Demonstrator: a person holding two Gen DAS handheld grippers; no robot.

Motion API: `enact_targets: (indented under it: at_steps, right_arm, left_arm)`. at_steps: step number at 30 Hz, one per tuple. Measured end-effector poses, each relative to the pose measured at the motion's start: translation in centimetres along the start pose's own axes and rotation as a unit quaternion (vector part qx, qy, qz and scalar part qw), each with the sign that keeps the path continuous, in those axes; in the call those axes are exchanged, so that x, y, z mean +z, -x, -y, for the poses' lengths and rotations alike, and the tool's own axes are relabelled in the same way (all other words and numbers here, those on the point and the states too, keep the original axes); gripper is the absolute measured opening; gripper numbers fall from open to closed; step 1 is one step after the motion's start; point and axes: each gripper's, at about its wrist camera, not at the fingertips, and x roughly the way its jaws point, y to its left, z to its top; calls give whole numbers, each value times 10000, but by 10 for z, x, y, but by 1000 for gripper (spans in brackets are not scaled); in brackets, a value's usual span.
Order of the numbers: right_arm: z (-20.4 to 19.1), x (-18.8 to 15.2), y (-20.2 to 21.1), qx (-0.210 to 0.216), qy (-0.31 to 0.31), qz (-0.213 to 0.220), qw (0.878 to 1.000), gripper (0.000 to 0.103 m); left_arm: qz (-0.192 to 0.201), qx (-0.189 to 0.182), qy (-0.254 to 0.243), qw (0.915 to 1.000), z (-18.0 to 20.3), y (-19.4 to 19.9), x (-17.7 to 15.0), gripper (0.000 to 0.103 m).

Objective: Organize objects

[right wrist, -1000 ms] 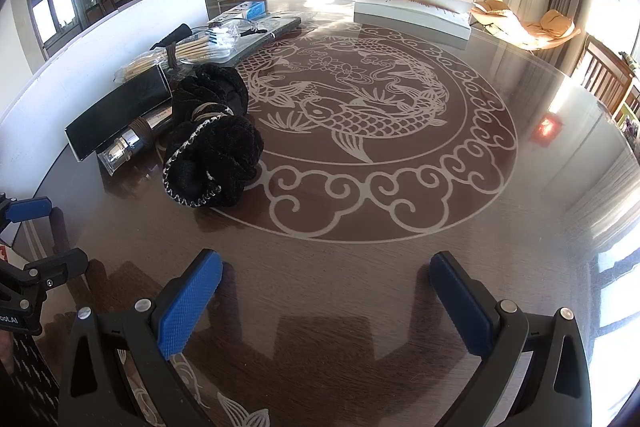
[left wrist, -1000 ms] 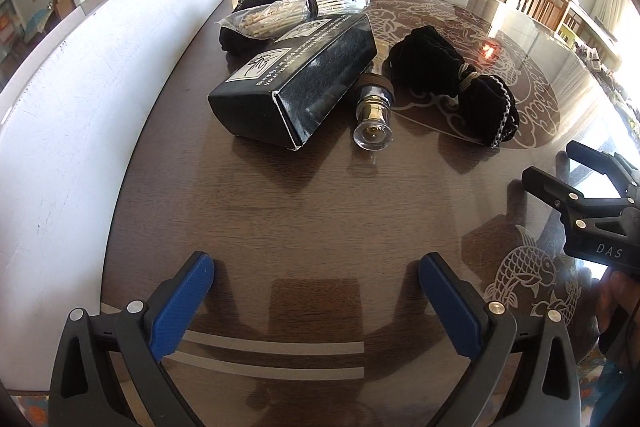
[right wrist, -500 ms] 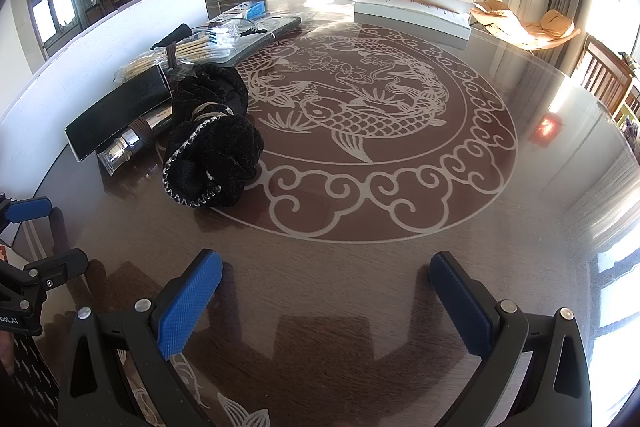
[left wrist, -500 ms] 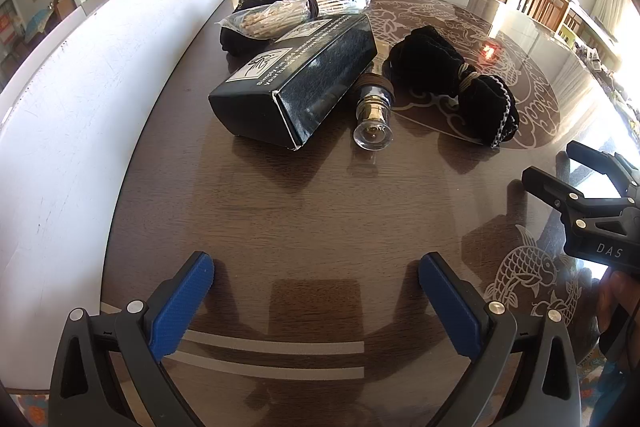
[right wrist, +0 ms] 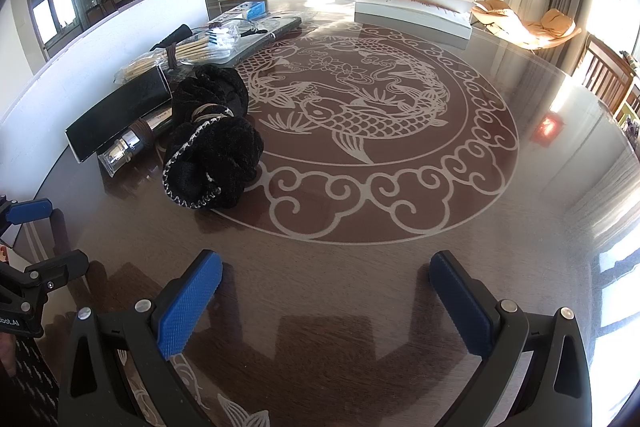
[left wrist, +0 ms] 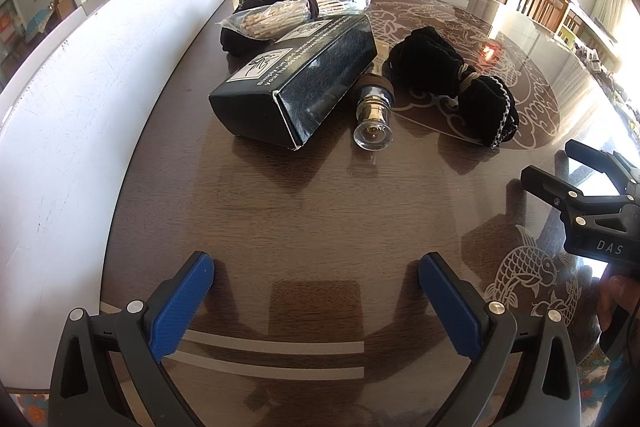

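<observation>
A black carton (left wrist: 296, 87) lies on the dark table (left wrist: 320, 211), with a glass and metal bottle (left wrist: 373, 111) on its side just right of it. A black drawstring pouch (left wrist: 456, 83) lies right of the bottle. The pouch (right wrist: 212, 139), carton (right wrist: 120, 115) and bottle (right wrist: 124, 151) also show in the right wrist view. A wrapped bundle of sticks (left wrist: 272, 19) rests on a second black pouch (left wrist: 248, 39) behind the carton. My left gripper (left wrist: 316, 303) is open and empty, well short of the carton. My right gripper (right wrist: 326, 303) is open and empty over bare table.
A white wall panel (left wrist: 80, 99) runs along the table's left edge. More plastic-wrapped items (right wrist: 224, 39) and a flat white box (right wrist: 412, 7) lie at the far side. The table carries a large fish pattern (right wrist: 360, 123). Chairs (right wrist: 608, 79) stand at the right.
</observation>
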Motion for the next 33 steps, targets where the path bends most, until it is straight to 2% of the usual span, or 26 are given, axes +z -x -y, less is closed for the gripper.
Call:
enact_targets:
  at_steps: [2, 3, 4, 6, 8, 11, 13, 15, 16, 17, 18, 20, 28, 30, 31, 32, 33]
  right_arm:
    - [2, 6, -1, 170, 10, -210, 9996, 103]
    - [6, 10, 2, 451, -137, -199, 9987, 103]
    - [9, 15, 9, 713, -307, -59, 9970, 103]
    - [9, 30, 21, 824, -359, 237, 9957, 103]
    - [-5, 51, 19, 883, -4, 192, 9959, 103]
    - [-39, 76, -6, 1048, 763, -259, 9912, 103]
    - [-60, 85, -22, 922, 1217, -370, 9876, 100]
    - [-73, 91, -37, 943, 1402, -500, 9844, 85]
    - [-75, 92, -43, 994, 1393, -574, 9836, 67]
    - [-76, 93, -48, 982, 1354, -622, 9840, 57]
    - [-75, 91, -49, 949, 1292, -598, 9853, 54]
    - [-67, 87, -43, 894, 1098, -450, 9889, 40]
    - [3, 35, -11, 175, 353, -175, 9991, 40]
    - [13, 22, -2, 172, 254, -21, 9995, 41]
    - [15, 18, 0, 201, 217, 42, 9996, 50]
    - [17, 14, 1, 216, 191, 78, 9996, 71]
    - [18, 11, 1, 219, 163, 89, 9996, 82]
  left_arm:
    - [-1, -3, 0, 10000, 0, 0, 0, 103]
    - [0, -5, -1, 10000, 0, 0, 0, 103]
    - [1, -4, -2, 10000, 0, 1, 1, 103]
    - [3, -5, 4, 10000, 0, 1, 2, 103]
    - [7, -5, 7, 10000, 0, 1, 2, 103]
    - [8, -5, 6, 10000, 0, 1, 2, 103]
    - [9, -6, 5, 10000, -1, 2, 2, 103]
    - [9, -14, 4, 10000, -1, 1, 1, 103]
    - [10, -16, 2, 10000, -1, 1, 2, 103]
    - [11, -16, 0, 10000, -1, 1, 3, 103]
    - [12, -16, 0, 10000, -2, 2, 2, 103]
    - [13, -17, 2, 10000, -2, 2, 2, 103]
    - [17, -19, 6, 10000, -3, 3, 0, 103]
    - [15, -20, 12, 10000, -3, 2, 2, 103]
    - [12, -20, 13, 10000, -4, 2, 3, 103]
    - [12, -24, 16, 10000, -4, 2, 2, 103]
    - [18, -26, 27, 10000, -4, 3, 2, 103]
